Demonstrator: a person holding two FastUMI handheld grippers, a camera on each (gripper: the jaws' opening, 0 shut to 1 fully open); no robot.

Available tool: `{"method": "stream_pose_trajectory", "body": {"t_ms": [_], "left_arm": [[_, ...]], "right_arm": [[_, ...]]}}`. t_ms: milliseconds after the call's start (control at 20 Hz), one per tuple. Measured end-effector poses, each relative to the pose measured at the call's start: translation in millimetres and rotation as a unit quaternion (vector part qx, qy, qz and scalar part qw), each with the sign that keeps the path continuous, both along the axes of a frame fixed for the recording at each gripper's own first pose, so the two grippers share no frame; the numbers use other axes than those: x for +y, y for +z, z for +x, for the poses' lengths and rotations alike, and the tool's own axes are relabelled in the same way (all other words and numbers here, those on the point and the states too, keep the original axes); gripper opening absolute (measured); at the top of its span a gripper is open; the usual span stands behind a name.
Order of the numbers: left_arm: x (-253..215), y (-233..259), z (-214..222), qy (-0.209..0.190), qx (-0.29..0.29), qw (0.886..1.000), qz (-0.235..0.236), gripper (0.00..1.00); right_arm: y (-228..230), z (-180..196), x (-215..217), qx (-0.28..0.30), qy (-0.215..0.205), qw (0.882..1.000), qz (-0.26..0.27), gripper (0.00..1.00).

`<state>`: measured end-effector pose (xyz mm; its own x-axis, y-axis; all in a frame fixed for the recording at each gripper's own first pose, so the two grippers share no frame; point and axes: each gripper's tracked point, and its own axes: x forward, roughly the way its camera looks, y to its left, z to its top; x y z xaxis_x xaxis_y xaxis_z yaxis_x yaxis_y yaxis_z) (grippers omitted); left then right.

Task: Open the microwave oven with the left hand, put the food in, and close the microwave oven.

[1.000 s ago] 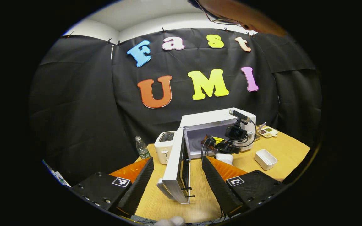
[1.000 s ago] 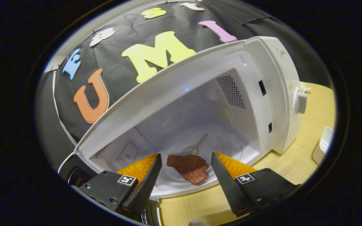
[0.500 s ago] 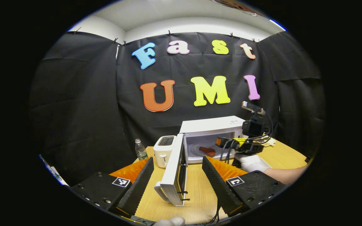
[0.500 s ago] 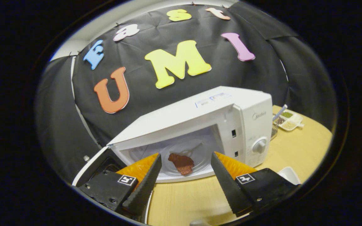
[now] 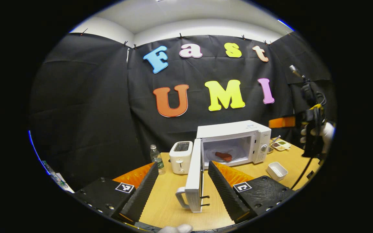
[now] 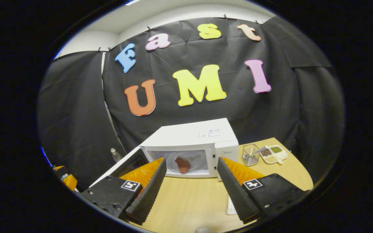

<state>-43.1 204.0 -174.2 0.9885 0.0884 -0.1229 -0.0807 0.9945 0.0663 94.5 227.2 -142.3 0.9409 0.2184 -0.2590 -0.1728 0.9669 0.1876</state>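
Observation:
The white microwave (image 5: 235,137) stands at the back of the wooden table with its door (image 5: 194,174) swung wide open. A brown piece of food (image 5: 223,156) lies on the glass plate inside. My left gripper (image 5: 181,191) is open, and the door's free edge and handle (image 5: 180,199) appear in the gap between its fingers. My right gripper (image 6: 189,191) is open and empty. It is held well back from the microwave (image 6: 193,145) and faces the food (image 6: 182,164). In the left gripper view the right gripper (image 5: 309,123) is raised high at the far right, held by a gloved hand (image 5: 328,132).
A white toaster (image 5: 180,157) and a water bottle (image 5: 156,158) stand left of the microwave. A small white dish (image 5: 277,170) lies on the table to its right. A wire basket (image 6: 250,154) and a divided tray (image 6: 274,153) are behind.
My right gripper has drawn back out of the microwave and risen up to the right, leaving the food on the plate inside. My left gripper stays open by the door.

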Motion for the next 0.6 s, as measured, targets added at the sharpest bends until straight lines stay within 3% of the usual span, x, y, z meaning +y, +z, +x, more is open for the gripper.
{"method": "stream_pose_trajectory", "body": {"t_ms": [350,400,450,500,550,600], "left_arm": [[41,-26,13,0.029,0.009,1.0,-0.001,0.95],[46,-31,17,0.03,0.008,0.999,-0.006,0.89],[49,-36,20,0.03,0.009,0.999,-0.006,0.95],[55,-44,20,0.036,0.012,0.999,-0.006,0.94],[55,-53,23,0.025,0.019,0.999,-0.012,0.8],[55,-65,27,0.017,0.027,0.999,-0.024,0.86]], "right_arm": [[38,-79,-46,-0.01,-0.006,1.0,-0.026,0.89],[36,-88,-50,-0.004,-0.006,0.999,-0.035,0.89],[35,-95,-55,0.001,-0.008,0.999,-0.041,0.89],[35,-100,-58,0.006,-0.012,0.999,-0.04,0.9],[36,-104,-61,0.011,-0.016,0.999,-0.033,0.9],[39,-107,-64,0.013,-0.021,0.999,-0.024,0.9]]}}
